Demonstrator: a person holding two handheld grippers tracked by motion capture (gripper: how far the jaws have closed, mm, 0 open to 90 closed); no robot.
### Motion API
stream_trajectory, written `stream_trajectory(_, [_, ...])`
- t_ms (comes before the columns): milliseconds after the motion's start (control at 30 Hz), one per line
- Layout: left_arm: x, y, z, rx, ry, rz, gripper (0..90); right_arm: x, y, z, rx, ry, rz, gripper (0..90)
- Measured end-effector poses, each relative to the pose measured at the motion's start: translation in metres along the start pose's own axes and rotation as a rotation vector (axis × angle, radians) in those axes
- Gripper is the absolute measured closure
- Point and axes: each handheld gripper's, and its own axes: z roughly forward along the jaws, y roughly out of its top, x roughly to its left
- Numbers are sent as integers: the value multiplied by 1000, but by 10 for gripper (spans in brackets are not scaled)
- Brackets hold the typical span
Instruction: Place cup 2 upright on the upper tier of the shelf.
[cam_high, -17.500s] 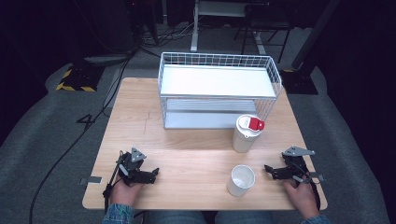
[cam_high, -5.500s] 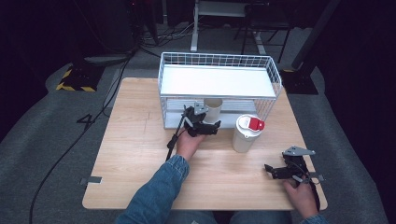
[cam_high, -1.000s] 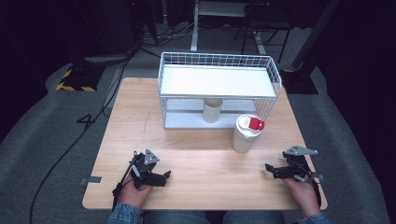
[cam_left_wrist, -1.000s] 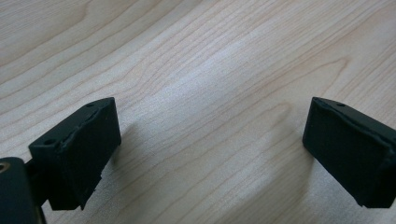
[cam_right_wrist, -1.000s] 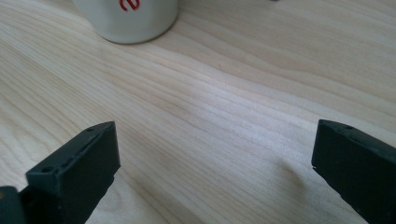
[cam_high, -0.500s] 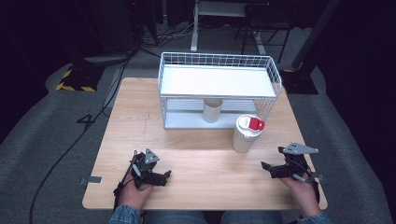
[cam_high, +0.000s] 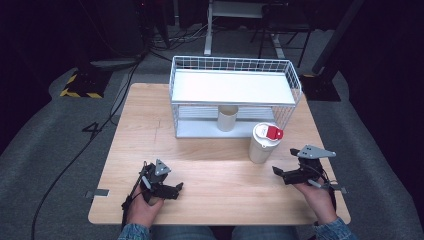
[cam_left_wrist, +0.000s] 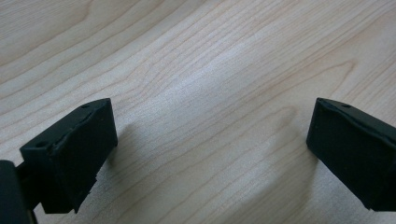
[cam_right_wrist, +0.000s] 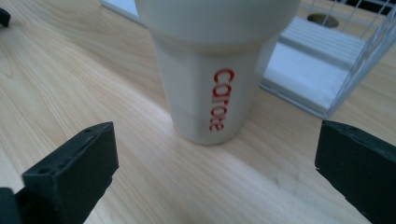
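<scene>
Looking down on a pale wooden bench in a dark room, apparently partway through stowing cups in the white wire rack at its far side. Counting one part as likely done: finding a small cup already standing upright on the rack's lower shelf, near the middle. Counting one part as left, by the look of it: seeing the lidded tumbler standing upright on the bench just in front of the rack's right end, untouched.

Resting the left gripper low over bare wood at the near left, well apart from cup and tumbler. Having just been opening its fingers, holding them spread wide, gripping nothing, with only wood grain between them.

Aiming the right gripper at the tumbler from the near right, near it but not touching. Having just been opening these fingers too, spreading them wider than the tumbler's body, pressing on nothing, with the tumbler ahead of the tips rather than between them. Judging the next need as easing forward around the tumbler's body, below the lid, before closing.
</scene>
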Motion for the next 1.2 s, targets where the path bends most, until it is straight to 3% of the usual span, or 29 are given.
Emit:
stream_trajectory(167, [0,0,0,0,0,1,25,2,12,8,-28,8,-30,0])
stream_trajectory(467, [0,1,1,4,8,-6,4,3,16,26,-42,25,-27,0])
stream_trajectory(967, [0,2,2,5,9,-6,1,-3,15,63,-120,41,16,0])
stream_trajectory(1200, [0,2,2,5,9,-7,1,-7,15,74,-128,55,40,0])
